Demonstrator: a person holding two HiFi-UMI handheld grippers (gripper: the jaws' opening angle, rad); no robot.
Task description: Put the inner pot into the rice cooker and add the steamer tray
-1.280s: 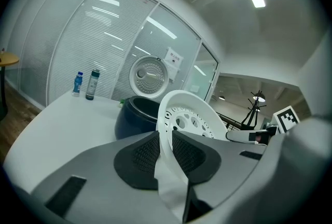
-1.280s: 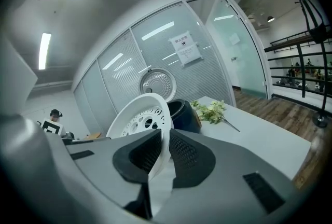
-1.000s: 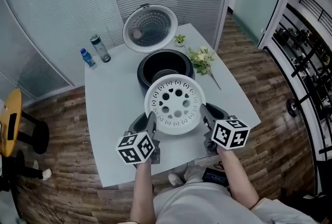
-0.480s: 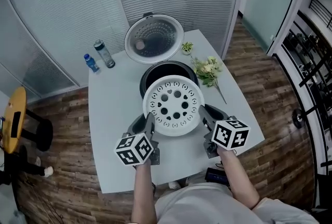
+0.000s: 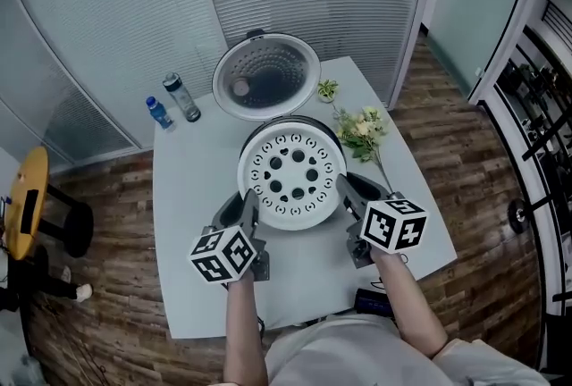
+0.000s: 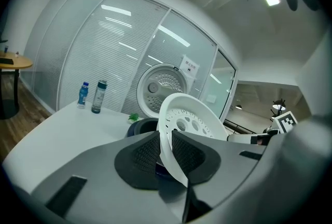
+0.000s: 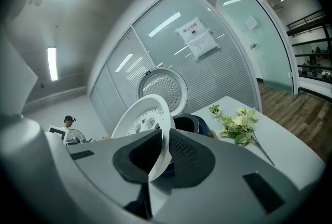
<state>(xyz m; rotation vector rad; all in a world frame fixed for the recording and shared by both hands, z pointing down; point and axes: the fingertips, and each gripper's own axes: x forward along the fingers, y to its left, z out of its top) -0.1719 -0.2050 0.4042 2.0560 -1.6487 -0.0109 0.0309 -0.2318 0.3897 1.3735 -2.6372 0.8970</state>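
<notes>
The white perforated steamer tray [image 5: 292, 176] hangs in the air over the dark rice cooker [image 5: 295, 121], hiding most of its opening. My left gripper [image 5: 244, 207] is shut on the tray's left rim and my right gripper [image 5: 345, 190] on its right rim. In the left gripper view the tray's rim [image 6: 168, 150] runs between the black pads [image 6: 148, 154], with the cooker [image 6: 142, 125] behind it. In the right gripper view the tray [image 7: 150, 124] is pinched the same way, the cooker [image 7: 189, 123] just beyond. The cooker's round lid [image 5: 265, 76] stands open at the back.
On the white table [image 5: 192, 197] two bottles [image 5: 170, 104] stand at the far left corner. Flowers with a long stem [image 5: 365, 132] lie right of the cooker. A yellow stool [image 5: 22, 205] stands on the wooden floor at the left.
Both grippers have carried the tray away from me, from the table's near side to over the cooker's opening. The tray stays gripped at both rims.
</notes>
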